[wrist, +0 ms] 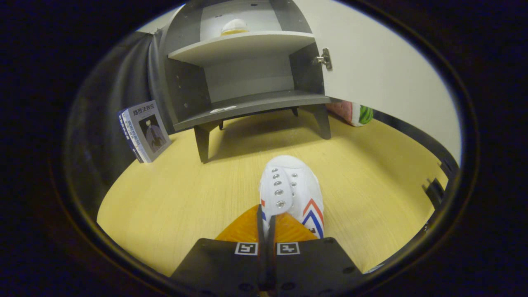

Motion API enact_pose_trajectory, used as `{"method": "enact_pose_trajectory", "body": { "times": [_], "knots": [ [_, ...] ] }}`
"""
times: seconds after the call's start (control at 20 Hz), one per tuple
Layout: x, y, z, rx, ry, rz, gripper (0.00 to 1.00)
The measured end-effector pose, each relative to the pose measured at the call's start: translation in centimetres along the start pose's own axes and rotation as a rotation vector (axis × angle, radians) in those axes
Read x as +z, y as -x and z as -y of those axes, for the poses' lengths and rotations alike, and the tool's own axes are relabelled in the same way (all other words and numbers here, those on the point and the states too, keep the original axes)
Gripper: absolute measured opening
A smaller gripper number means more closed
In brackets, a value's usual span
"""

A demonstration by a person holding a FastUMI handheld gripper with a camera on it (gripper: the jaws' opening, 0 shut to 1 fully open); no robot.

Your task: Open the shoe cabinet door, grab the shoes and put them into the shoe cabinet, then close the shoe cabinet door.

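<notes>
Book (145, 131) stands upright left of the shoe cabinet (247, 82), leaning on the dark wall; shoe cabinet sits on the tabletop (173, 194), its door (371, 70) swung open to the right, hinge (325, 59) visible; another shoe (234, 27) rests on the cabinet's upper shelf, lower shelf bare; white shoe (291, 192) with red-blue chevrons lies in front of the cabinet, toe pointing to it; gripper (267, 216) fingers pressed nearly together, pinching the shoe's heel edge; striped object (355, 113) right of the cabinet, under the door.
</notes>
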State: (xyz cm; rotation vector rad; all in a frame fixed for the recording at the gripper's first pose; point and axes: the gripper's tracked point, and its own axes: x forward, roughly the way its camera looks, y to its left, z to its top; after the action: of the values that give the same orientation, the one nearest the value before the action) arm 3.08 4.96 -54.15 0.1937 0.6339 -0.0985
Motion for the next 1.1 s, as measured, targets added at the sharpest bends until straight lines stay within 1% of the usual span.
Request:
{"method": "enact_pose_trajectory", "body": {
  "times": [0.25, 0.4, 0.5, 0.6, 0.7, 0.9, 1.1],
  "knots": [
    [3.4, 1.1, -0.5, 0.020, 0.045, 0.044, 0.02],
    [6.1, 1.8, -0.2, 0.023, 0.035, 0.075, 0.02],
    [9.1, 2.9, -0.1, 0.024, 0.024, 0.111, 0.02],
    [12.3, 4.0, 0.1, 0.012, 0.046, 0.138, 0.02],
    [16.2, 5.6, 0.2, -0.006, 0.068, 0.164, 0.02],
    [24.8, 8.7, 0.3, -0.039, 0.060, 0.231, 0.02],
    [32.2, 10.2, -0.8, -0.066, 0.104, 0.283, 0.02]
  ]
}}
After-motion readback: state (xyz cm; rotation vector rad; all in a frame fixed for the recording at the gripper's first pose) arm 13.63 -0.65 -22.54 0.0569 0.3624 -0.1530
